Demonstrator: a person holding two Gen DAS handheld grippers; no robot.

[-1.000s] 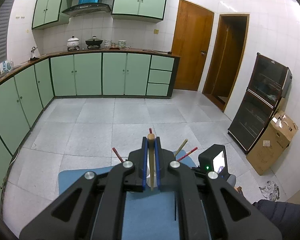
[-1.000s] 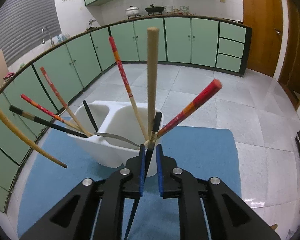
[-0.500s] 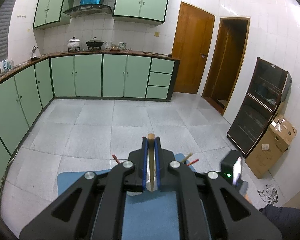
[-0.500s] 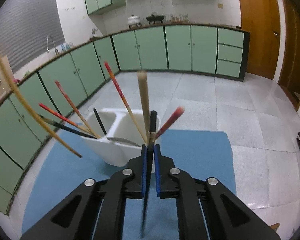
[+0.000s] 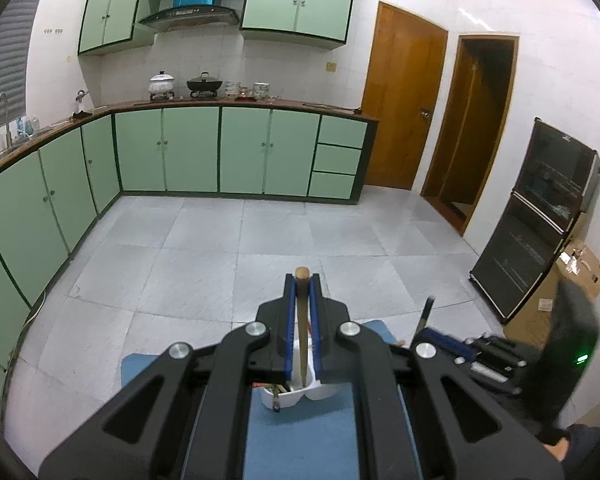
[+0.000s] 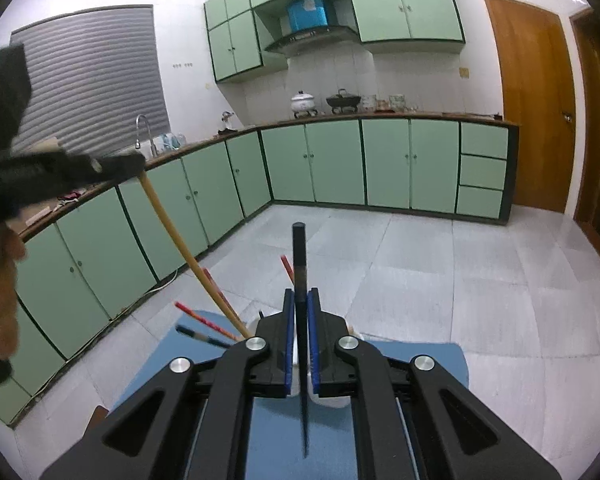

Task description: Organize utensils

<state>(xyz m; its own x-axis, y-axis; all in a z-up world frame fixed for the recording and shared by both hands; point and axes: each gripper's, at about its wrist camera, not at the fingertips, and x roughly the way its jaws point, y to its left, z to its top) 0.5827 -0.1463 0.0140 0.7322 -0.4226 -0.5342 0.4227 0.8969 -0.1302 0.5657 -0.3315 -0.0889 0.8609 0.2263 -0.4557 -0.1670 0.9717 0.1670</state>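
- Gripping tight, the left gripper (image 5: 301, 316) has its jaws clamped on a wooden chopstick (image 5: 302, 320), which runs down between the blue pads toward the white holder (image 5: 300, 394) on the blue mat (image 5: 300, 440).
- Over on the other side, the right gripper (image 6: 300, 336) is clamped on a black chopstick (image 6: 299, 264), its top standing above the jaws and its tip hanging clear over the mat.
- From the right wrist view the wooden chopstick slants down from the left gripper toward the holder, and whether its tip sits inside cannot be told.
- Red patterned chopsticks (image 6: 204, 318) and a dark one (image 6: 200, 336) fan out of the holder's left side, leaning well over its rim.
- My read: both hands are carrying single chopsticks, sorting them between compartments.
- Risk one: each stick is pinched at a single narrow point, so it could pivot in the pads and swing off line on the way down.
- Risk two: the two grippers work close over one small holder, and a crossing path could knock stick against stick.
- Risk three: the holder looks light and loaded to one side; a nudge on a leaning chopstick could tip it.
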